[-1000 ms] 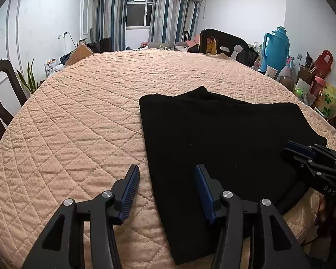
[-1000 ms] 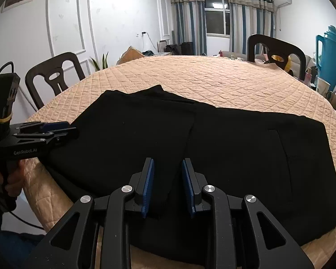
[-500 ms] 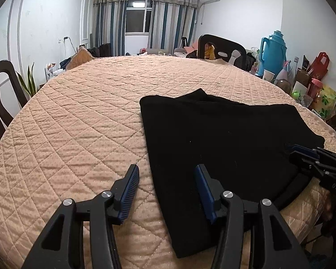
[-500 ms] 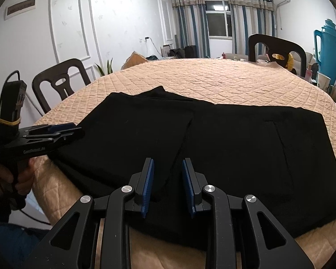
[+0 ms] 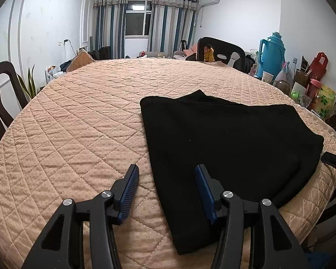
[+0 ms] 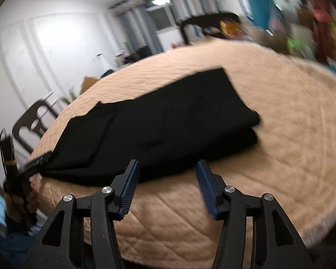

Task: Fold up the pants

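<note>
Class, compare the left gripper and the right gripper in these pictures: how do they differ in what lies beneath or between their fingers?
1. The left gripper straddles the left edge of the black pants; the right gripper has only the quilted cover between its fingers.
2. The left gripper's jaws stand part open; the right gripper's jaws are opening.

Shared: blue-padded fingers, neither gripping anything.

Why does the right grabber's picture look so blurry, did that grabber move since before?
Yes. The right gripper slid off the black pants toward their right end; bare quilted table cover now lies beneath it. Its jaws are opening, nothing between them.
</note>
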`<state>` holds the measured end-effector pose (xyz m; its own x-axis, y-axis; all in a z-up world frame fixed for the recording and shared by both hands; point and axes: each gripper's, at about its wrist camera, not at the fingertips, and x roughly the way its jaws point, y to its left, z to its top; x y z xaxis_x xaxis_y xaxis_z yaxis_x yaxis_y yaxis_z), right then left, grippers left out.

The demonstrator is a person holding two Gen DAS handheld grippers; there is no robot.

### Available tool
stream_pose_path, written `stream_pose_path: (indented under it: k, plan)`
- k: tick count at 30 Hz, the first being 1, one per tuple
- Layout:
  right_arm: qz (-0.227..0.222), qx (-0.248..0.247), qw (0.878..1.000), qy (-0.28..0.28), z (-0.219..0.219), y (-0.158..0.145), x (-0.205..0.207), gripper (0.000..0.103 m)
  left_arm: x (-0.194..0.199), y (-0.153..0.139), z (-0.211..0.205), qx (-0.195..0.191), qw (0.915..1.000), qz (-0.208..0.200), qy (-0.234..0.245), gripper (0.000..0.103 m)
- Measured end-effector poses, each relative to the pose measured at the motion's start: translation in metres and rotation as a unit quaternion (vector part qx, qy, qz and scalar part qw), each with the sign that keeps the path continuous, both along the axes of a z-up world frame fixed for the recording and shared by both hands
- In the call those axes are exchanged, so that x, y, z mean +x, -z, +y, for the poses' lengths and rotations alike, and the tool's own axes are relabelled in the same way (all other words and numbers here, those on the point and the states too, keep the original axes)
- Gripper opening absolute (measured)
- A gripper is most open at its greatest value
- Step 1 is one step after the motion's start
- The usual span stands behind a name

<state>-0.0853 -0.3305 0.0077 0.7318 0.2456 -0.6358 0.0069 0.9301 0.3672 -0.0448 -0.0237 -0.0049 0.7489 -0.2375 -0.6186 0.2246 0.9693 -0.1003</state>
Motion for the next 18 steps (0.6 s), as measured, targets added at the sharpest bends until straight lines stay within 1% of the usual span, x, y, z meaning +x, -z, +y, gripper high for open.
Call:
stream_pose_path:
  k: [2, 5, 9, 10, 11, 13, 14, 15, 17, 18]
  plan:
    - [0.009, 0.031, 0.999, 0.013, -0.007, -0.001, 0.000, 0.054, 0.000, 0.000, 0.000, 0.000, 1.0000, -0.001, 0.000, 0.055]
    - [0.013, 0.051, 0.998, 0.046, -0.018, -0.001, 0.007, 0.054, 0.000, 0.000, -0.001, 0.000, 1.0000, 0.000, 0.000, 0.055]
    - [0.012, 0.118, 0.990, 0.080, -0.036, 0.004, 0.012, 0.054, 0.002, -0.001, -0.002, -0.001, 1.0000, -0.001, 0.000, 0.055]
    - [0.007, 0.128, 0.988, 0.091, -0.040, 0.005, 0.011, 0.054, 0.002, -0.001, -0.002, -0.001, 1.0000, -0.001, 0.000, 0.055]
    - [0.002, 0.129, 0.986, 0.101, -0.042, 0.004, 0.010, 0.054, 0.001, -0.001, -0.002, -0.001, 1.0000, -0.001, 0.000, 0.055]
    - [-0.014, 0.101, 0.985, 0.136, -0.045, 0.000, 0.004, 0.054, 0.001, -0.001, -0.002, -0.001, 1.0000, -0.001, 0.000, 0.055]
    - [-0.022, 0.091, 0.985, 0.145, -0.047, -0.001, 0.003, 0.055, 0.001, -0.001, -0.002, -0.001, 1.0000, -0.001, 0.000, 0.055]
    - [-0.024, 0.095, 0.984, 0.149, -0.050, 0.000, 0.004, 0.056, 0.002, -0.001, -0.002, -0.001, 1.0000, -0.002, 0.000, 0.055]
    - [-0.017, 0.119, 0.981, 0.152, -0.056, 0.007, 0.009, 0.057, 0.001, -0.001, -0.002, -0.001, 1.0000, -0.001, 0.000, 0.055]
    - [-0.017, 0.120, 0.980, 0.156, -0.057, 0.006, 0.010, 0.057, 0.002, -0.001, -0.002, -0.001, 1.0000, -0.001, 0.000, 0.055]
